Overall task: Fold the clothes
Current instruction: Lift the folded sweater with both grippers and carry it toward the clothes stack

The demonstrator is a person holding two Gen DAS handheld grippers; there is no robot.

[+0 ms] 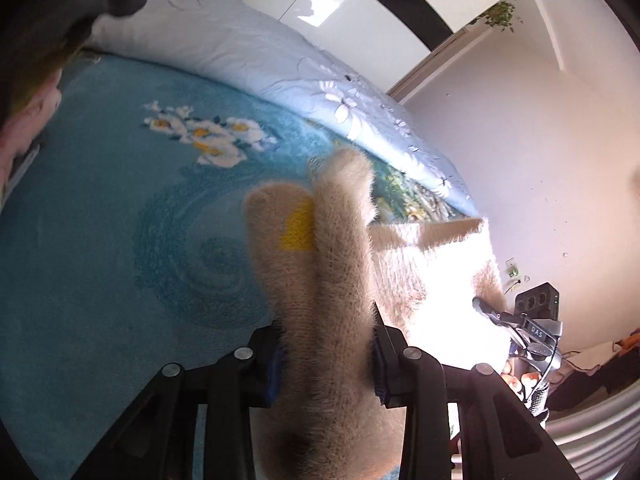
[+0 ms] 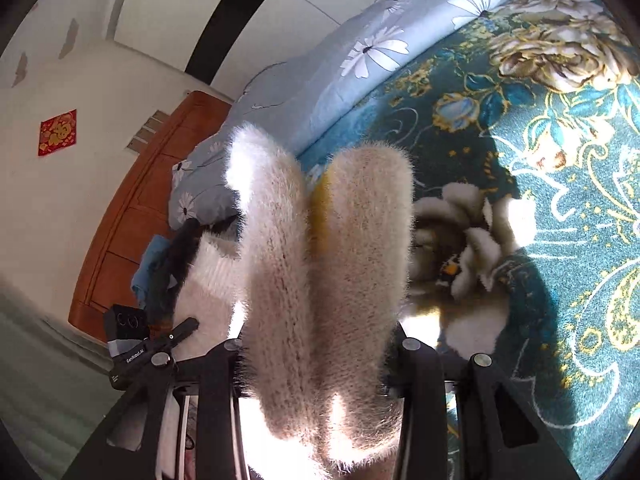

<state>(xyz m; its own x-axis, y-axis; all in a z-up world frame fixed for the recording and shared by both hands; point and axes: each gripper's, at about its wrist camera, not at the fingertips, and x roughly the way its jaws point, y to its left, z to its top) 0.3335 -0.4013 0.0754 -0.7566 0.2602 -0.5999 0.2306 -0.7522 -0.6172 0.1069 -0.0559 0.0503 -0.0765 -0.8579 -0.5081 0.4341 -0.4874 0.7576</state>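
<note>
A fuzzy cream knit sweater (image 1: 320, 288) with a yellow patch hangs bunched between the jaws of my left gripper (image 1: 326, 360), which is shut on it above the teal bed blanket (image 1: 120, 240). The sweater spreads to the right, bright in sunlight. My right gripper (image 2: 320, 360) is shut on another bunched part of the same sweater (image 2: 324, 280). The right gripper also shows at the right of the left wrist view (image 1: 520, 332), and the left gripper at the lower left of the right wrist view (image 2: 160, 348).
A light blue floral quilt (image 1: 248, 48) lies along the far edge of the bed. A wooden headboard (image 2: 136, 216) stands by the white wall. Dark and blue clothes (image 2: 160, 264) lie near the pillow. The teal floral blanket (image 2: 540, 240) spreads to the right.
</note>
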